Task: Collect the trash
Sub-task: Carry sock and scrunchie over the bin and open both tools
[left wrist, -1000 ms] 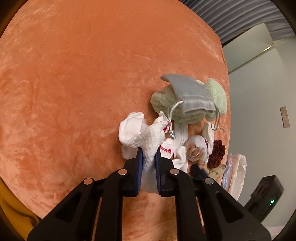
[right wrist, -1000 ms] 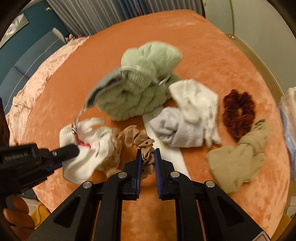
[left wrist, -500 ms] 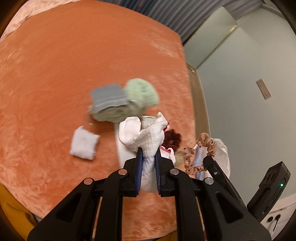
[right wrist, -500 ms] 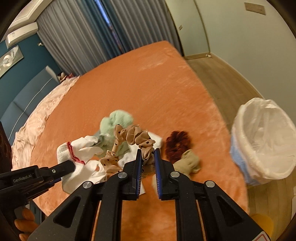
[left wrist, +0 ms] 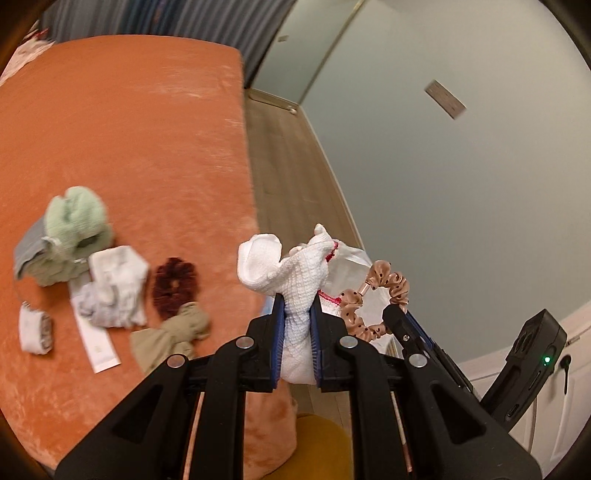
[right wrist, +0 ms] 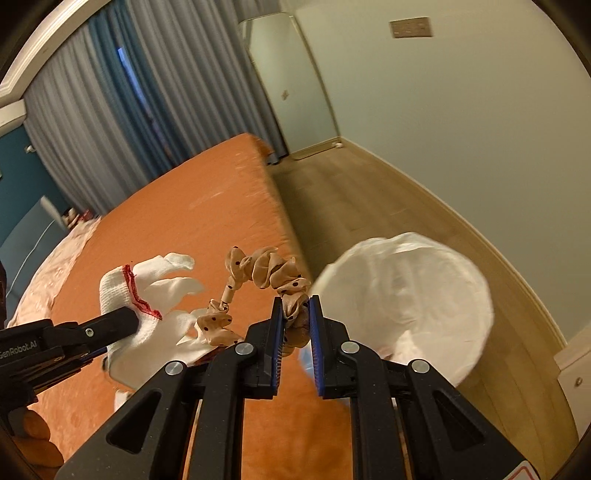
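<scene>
Side by side, left gripper (left wrist: 297, 314) clamps a white glove (left wrist: 291, 273), right gripper (right wrist: 296, 317) a beige scrunchie (right wrist: 273, 275)

Past my reach I see grey curtains (right wrist: 155, 92) behind the orange bed (left wrist: 129, 147), a wood floor (right wrist: 369, 199), a pale wall (left wrist: 443, 184) with a switch plate (right wrist: 410, 27).

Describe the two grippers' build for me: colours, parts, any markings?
Both are matte black. The left gripper and right gripper each have two angular fingers with triangular cutouts, silver rivets and blue ribbed pads. White lettering marks the left one's side.
</scene>
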### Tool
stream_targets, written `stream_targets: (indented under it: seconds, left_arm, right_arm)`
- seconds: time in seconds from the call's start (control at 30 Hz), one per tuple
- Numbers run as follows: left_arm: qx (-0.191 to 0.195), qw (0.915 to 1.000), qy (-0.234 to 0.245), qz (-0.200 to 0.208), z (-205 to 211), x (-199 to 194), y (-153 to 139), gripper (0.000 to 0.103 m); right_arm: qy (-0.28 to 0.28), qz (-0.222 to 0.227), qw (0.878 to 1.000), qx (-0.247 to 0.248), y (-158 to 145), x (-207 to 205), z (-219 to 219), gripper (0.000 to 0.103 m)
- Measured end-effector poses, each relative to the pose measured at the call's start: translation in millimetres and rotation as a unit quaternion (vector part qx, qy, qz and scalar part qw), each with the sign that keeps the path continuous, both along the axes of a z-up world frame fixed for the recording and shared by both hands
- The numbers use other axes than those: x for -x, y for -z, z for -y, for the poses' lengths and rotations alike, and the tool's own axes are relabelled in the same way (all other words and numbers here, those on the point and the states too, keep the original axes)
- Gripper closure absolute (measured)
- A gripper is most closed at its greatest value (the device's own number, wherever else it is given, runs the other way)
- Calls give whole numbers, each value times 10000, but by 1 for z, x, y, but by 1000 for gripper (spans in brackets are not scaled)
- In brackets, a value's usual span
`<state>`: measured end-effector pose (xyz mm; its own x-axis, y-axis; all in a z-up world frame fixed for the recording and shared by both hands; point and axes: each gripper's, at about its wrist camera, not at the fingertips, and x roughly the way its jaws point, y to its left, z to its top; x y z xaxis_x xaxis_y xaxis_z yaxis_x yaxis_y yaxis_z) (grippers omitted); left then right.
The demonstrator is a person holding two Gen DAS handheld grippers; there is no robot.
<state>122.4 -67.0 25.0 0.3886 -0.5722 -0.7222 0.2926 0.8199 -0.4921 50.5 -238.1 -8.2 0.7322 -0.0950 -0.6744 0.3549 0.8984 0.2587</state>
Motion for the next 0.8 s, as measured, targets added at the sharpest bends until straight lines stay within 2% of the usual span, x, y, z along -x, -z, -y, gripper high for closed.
stream_targets:
  seconds: [0.2, 0.4, 0.47, 0.53, 0.57, 0.6, 0.8]
  left_arm:
    - [108, 9991, 419, -17, 57, -1, 2, 90]
    - [175, 9978, 643, 20, 93, -6, 6, 88]
    - [203, 9975, 671, 54, 100, -9, 7, 81]
    - [157, 9982, 581, 78, 104, -10, 8, 56]
    - [131, 9987, 483, 111, 103, -10, 8, 51]
    - [105, 9989, 435, 121, 103, -11, 8, 44]
    - [-221, 9992, 190, 286, 87, -10, 8, 43]
  right_arm:
    - [437, -96, 9989, 110, 5, 10, 52, 90]
    - [672, -143, 9976, 77, 11, 16, 77, 84]
    - [719, -138, 9973, 96, 10, 17, 81, 81]
    - [778, -136, 9968, 134, 9, 18, 84, 67]
    - [805, -121, 9966, 140, 8, 18, 86, 60]
    - [836, -80, 9964, 151, 6, 19, 87, 57]
    - [757, -57, 9969, 210, 4, 20, 79, 51]
